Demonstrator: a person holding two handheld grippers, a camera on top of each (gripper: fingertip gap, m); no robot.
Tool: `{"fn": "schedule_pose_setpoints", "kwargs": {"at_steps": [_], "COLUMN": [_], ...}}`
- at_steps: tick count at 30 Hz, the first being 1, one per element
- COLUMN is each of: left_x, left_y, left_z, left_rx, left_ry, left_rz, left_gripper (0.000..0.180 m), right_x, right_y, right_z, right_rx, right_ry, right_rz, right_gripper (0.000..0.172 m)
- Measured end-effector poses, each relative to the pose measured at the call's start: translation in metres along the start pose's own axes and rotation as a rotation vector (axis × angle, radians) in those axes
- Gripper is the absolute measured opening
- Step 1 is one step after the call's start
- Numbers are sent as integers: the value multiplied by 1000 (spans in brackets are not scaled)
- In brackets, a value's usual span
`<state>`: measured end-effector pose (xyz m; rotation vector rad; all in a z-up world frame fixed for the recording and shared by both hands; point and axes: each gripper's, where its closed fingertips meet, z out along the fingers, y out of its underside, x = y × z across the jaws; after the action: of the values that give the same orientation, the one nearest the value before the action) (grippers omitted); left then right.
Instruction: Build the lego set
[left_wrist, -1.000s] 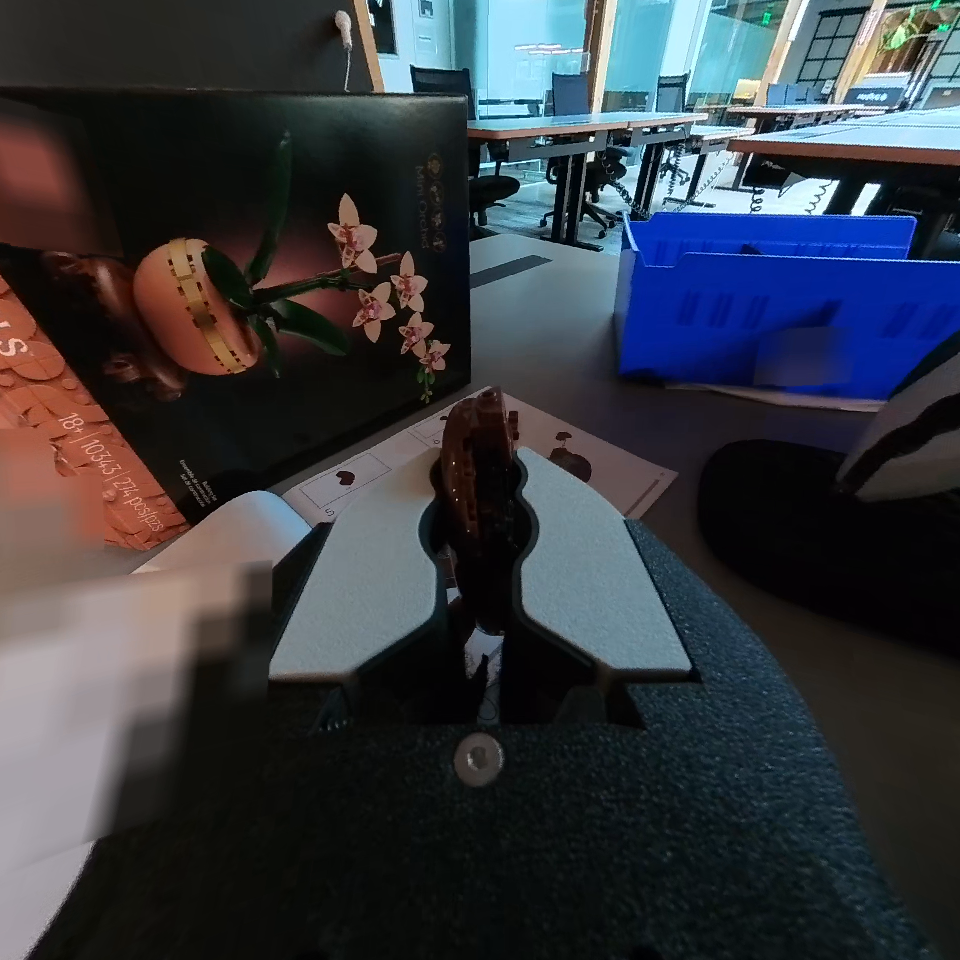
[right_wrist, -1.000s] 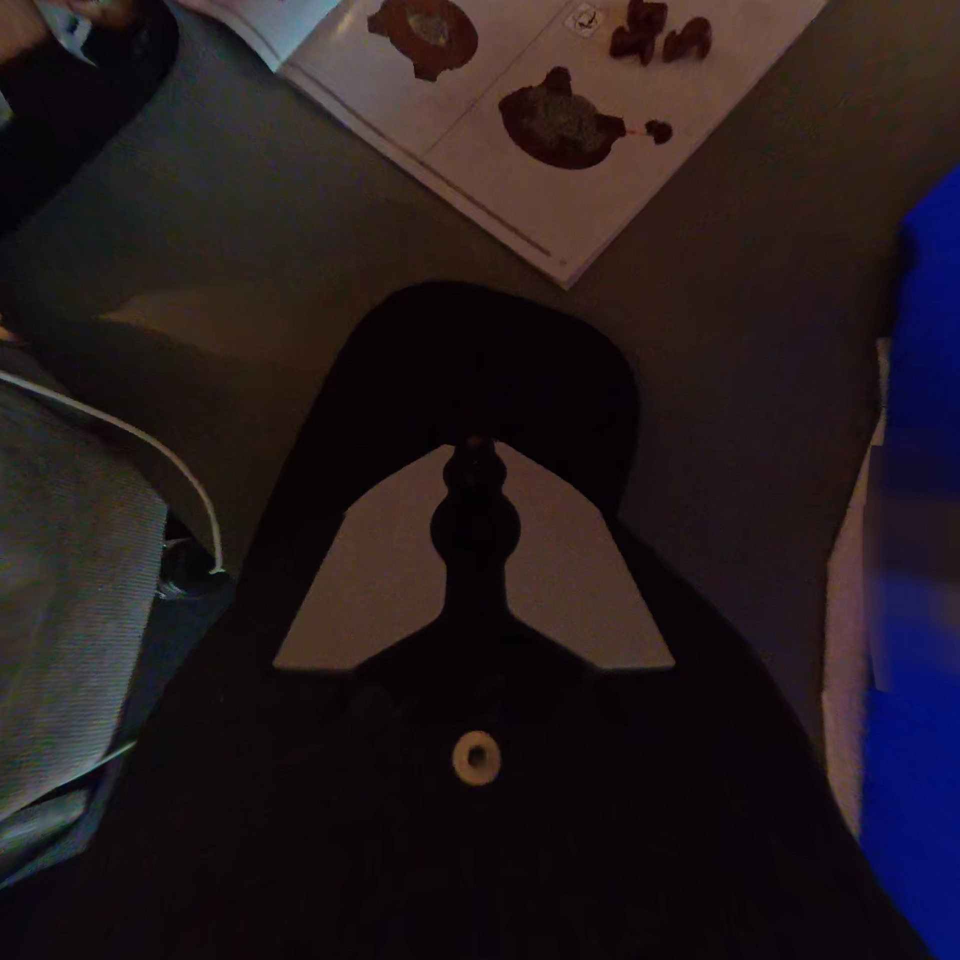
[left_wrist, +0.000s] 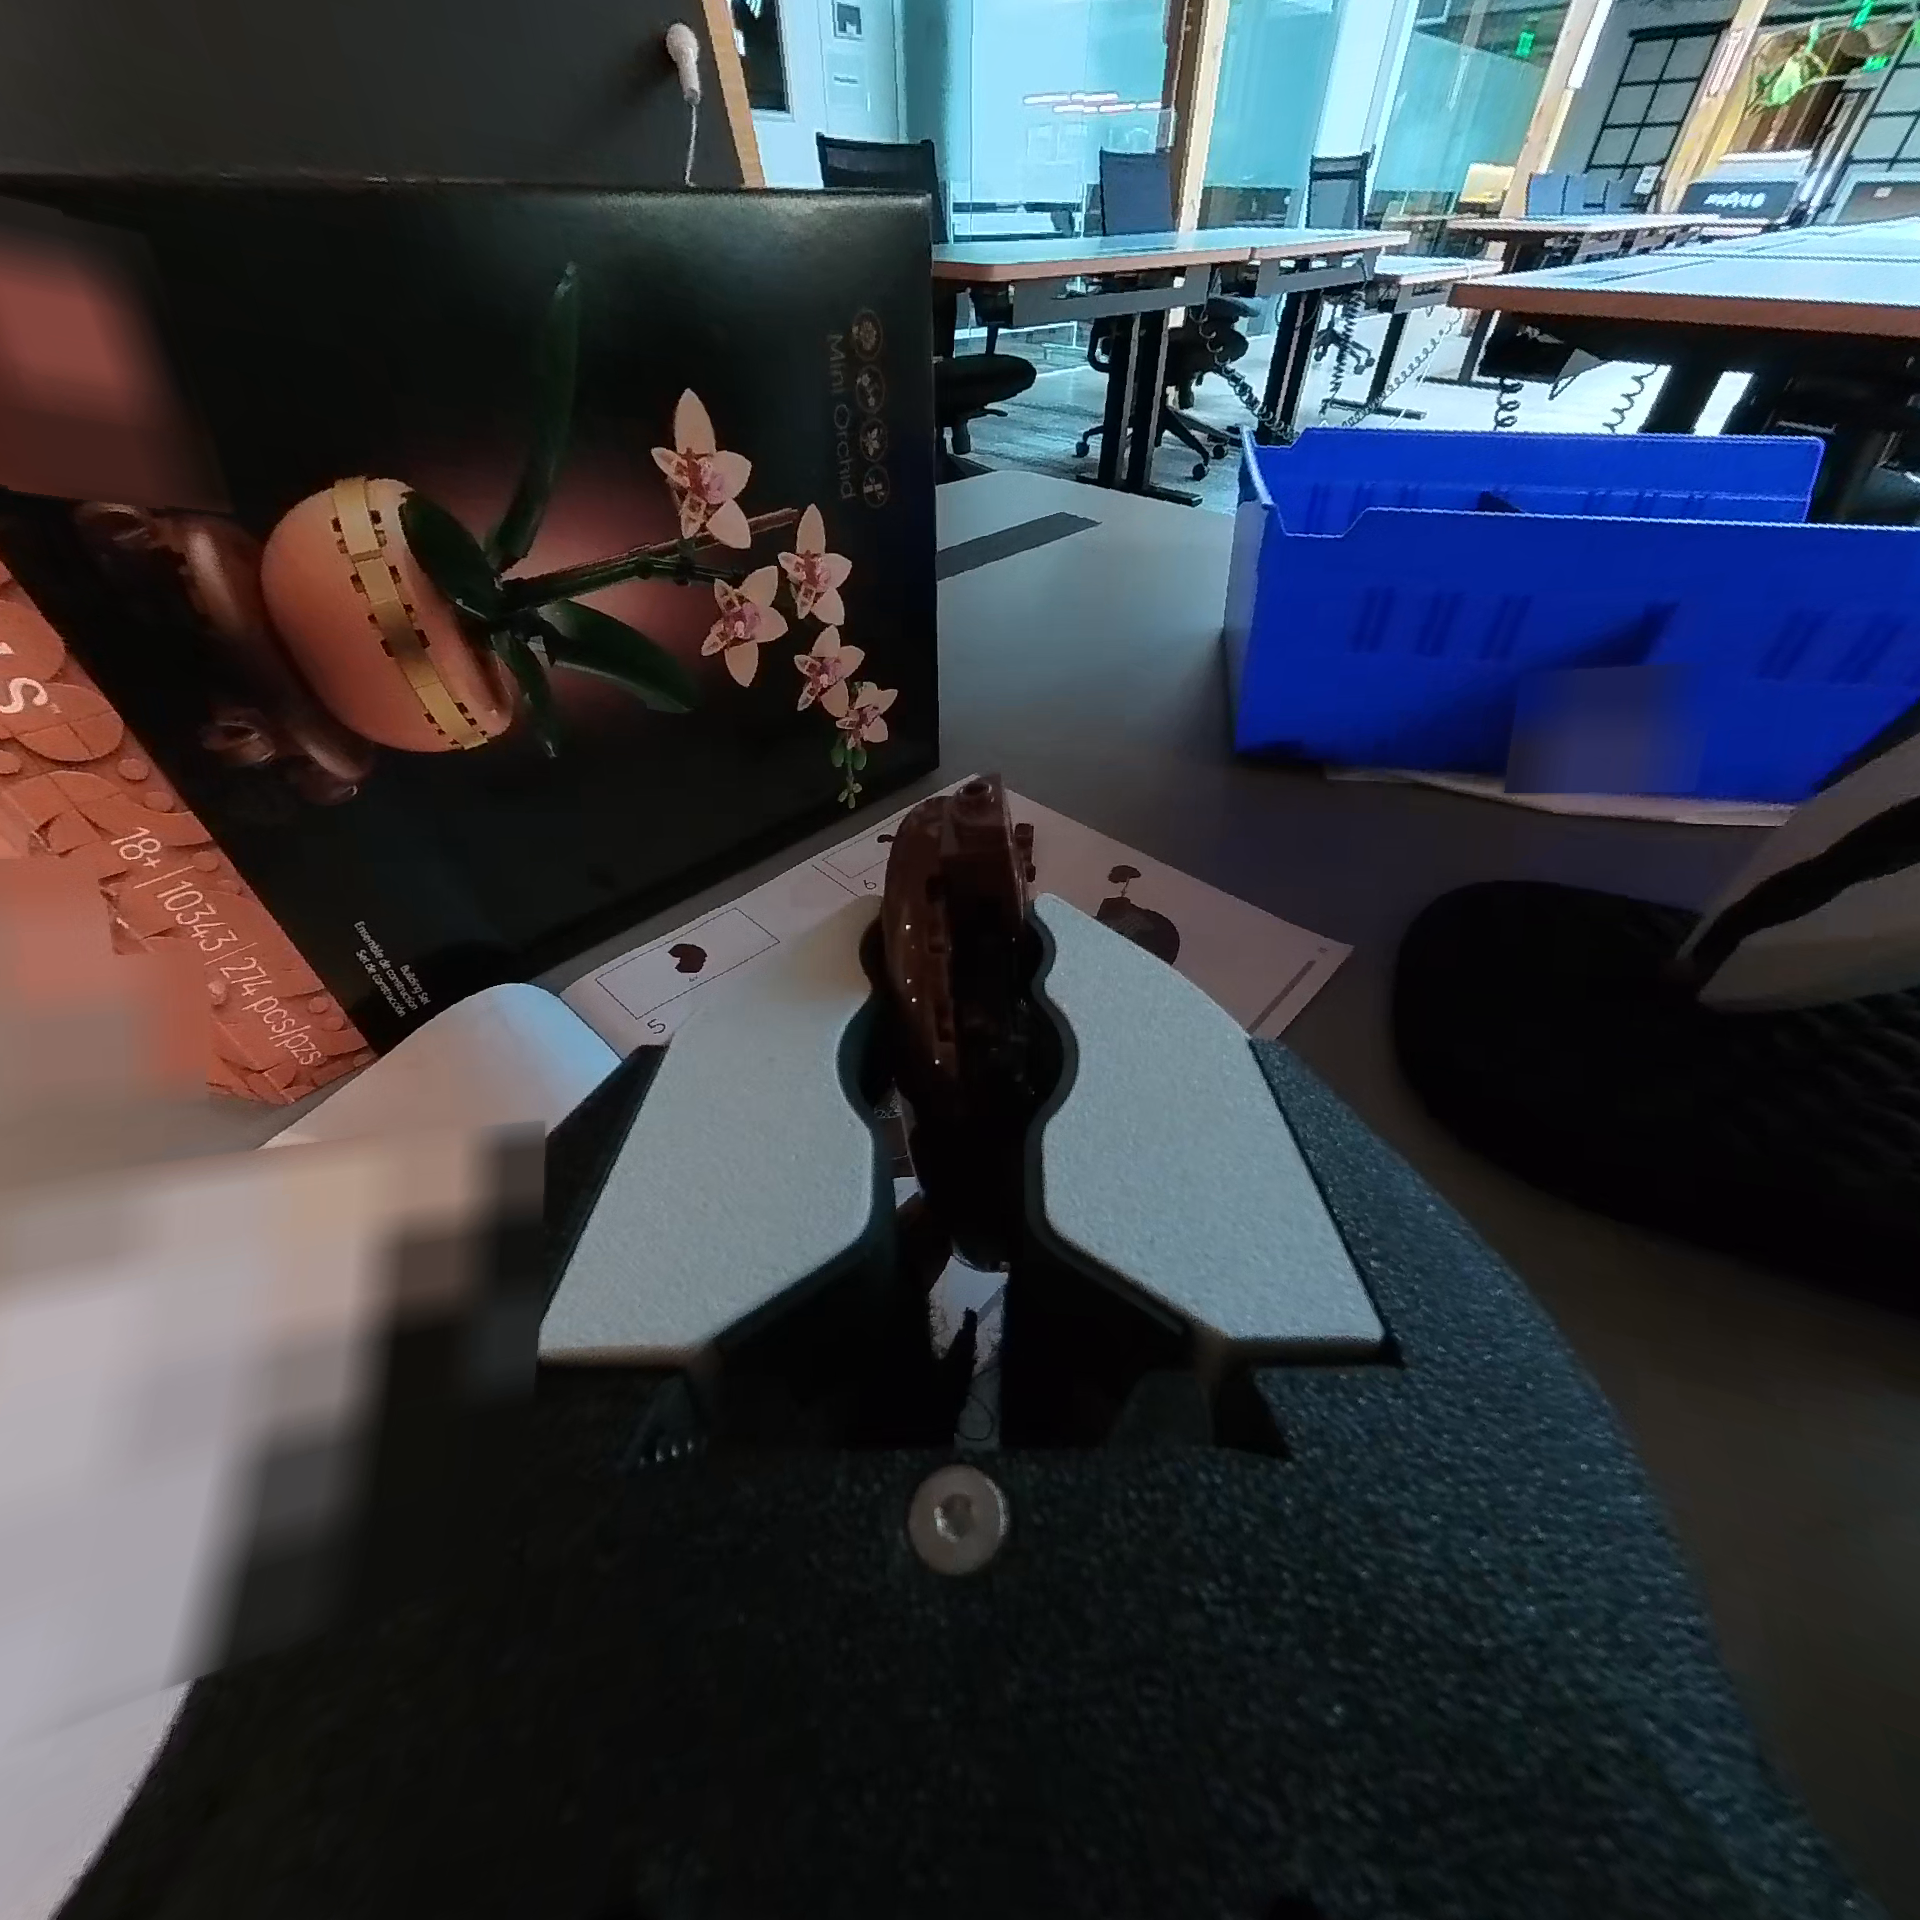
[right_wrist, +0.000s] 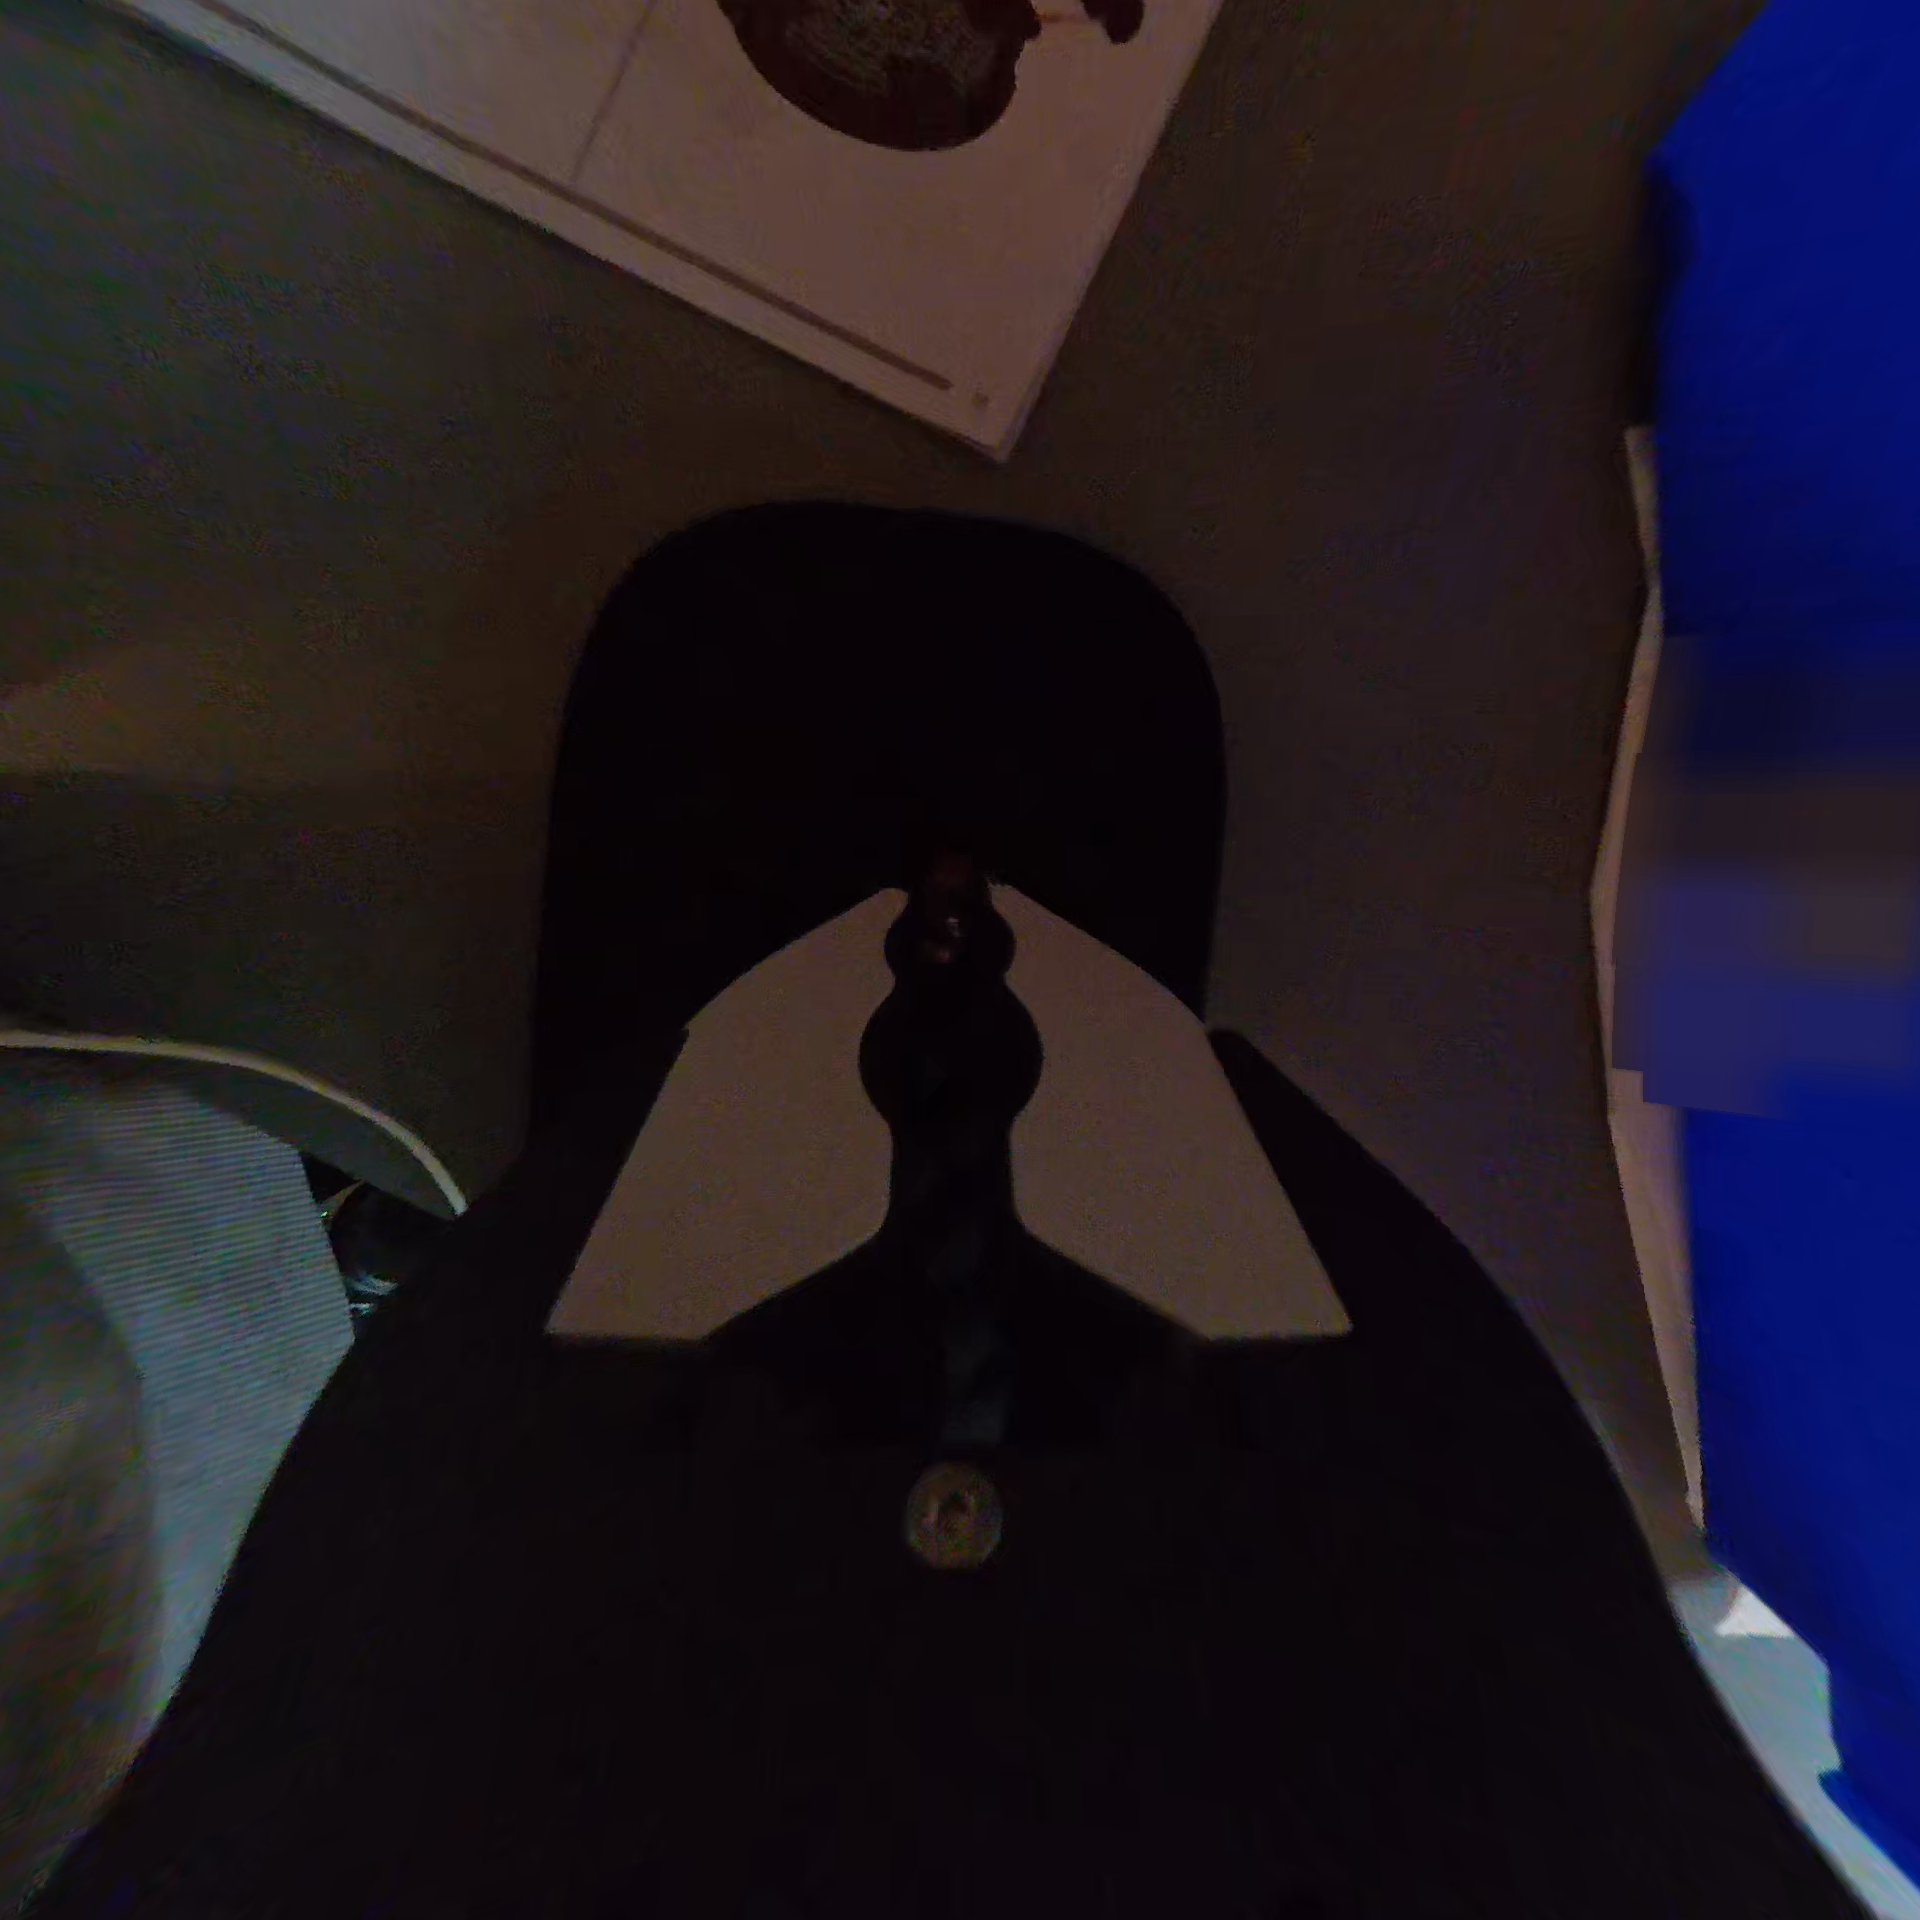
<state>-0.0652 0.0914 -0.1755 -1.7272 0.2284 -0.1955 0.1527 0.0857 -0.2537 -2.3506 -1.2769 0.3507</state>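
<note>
Brown brick piece (left_wrist: 961, 966) upright between fingers (left_wrist: 727, 1174)

Booklet (left_wrist: 1226, 935) between box (left_wrist: 468, 520) and bin (left_wrist: 1558, 644)

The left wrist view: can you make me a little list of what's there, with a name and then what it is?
left gripper: shut on a dark brown plastic brick assembly, standing up between the pale fingers
under it: open white paper instruction booklet
left: black cardboard box with a flower picture
right: blue plastic bin
near right: round black pad
surface: grey table
</note>
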Motion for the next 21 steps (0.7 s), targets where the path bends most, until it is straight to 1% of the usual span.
{"fn": "schedule_pose_setpoints", "kwargs": {"at_steps": [5, 10, 15, 17, 20, 21], "left_x": [1, 1, 8, 13, 17, 18], "left_y": [0, -1, 2, 3, 4, 4], "left_z": [1, 0, 2, 4, 4, 4], "left_rx": [5, 16, 13, 6, 0, 1], "left_ry": [14, 27, 73, 104, 127, 128], "left_rz": [-21, -38, -53, -65, -62, -57], "left_gripper": [21, 21, 21, 21, 21, 21], "right_x": [1, 2, 2, 2, 0, -4], "right_y": [3, 4, 4, 3, -7, -13], "right_z": [-1, 0, 1, 0, -7, -10], "right_rx": [-23, -36, 14, 46, 137, 185], "right_ry": [91, 198, 325, 341, 341, 311], "right_rz": [25, 94, 155, 115, -68, -120], "right_gripper": [6, 6, 5, 6, 6, 6]}}
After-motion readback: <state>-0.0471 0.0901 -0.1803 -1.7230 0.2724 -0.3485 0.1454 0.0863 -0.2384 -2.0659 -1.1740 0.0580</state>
